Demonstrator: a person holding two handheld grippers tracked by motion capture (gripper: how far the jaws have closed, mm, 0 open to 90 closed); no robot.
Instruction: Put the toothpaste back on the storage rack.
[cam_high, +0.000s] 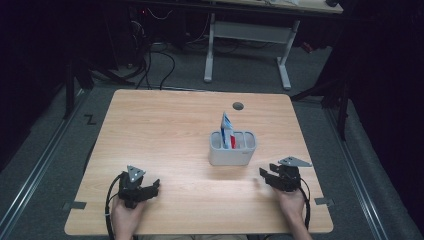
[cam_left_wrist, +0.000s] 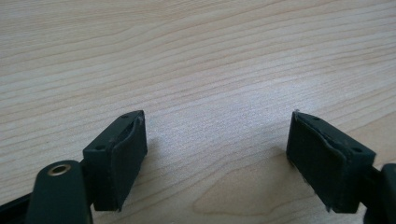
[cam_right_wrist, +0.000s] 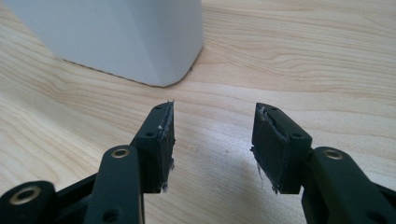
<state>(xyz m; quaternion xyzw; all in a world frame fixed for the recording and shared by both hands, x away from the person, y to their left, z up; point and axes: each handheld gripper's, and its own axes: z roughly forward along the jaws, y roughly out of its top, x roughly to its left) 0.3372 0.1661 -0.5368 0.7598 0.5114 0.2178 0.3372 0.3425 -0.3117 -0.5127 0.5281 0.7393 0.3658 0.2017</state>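
Note:
A white two-compartment holder (cam_high: 232, 148) stands on the wooden table (cam_high: 165, 130), right of centre. A blue, white and red tube (cam_high: 227, 131) sticks up out of it, leaning left. My left gripper (cam_high: 149, 189) rests low at the near left of the table, open, with bare wood between its pads (cam_left_wrist: 122, 154). My right gripper (cam_high: 266, 176) sits at the near right, open and holding nothing, a short way in front of the holder's near corner (cam_right_wrist: 140, 42). Its fingers (cam_right_wrist: 161, 140) hover just above the tabletop.
A round cable hole (cam_high: 238, 106) marks the table's far edge. Beyond the table stands a white-legged desk (cam_high: 247, 40) with cables on the grey floor. Dark stands flank both sides of the table.

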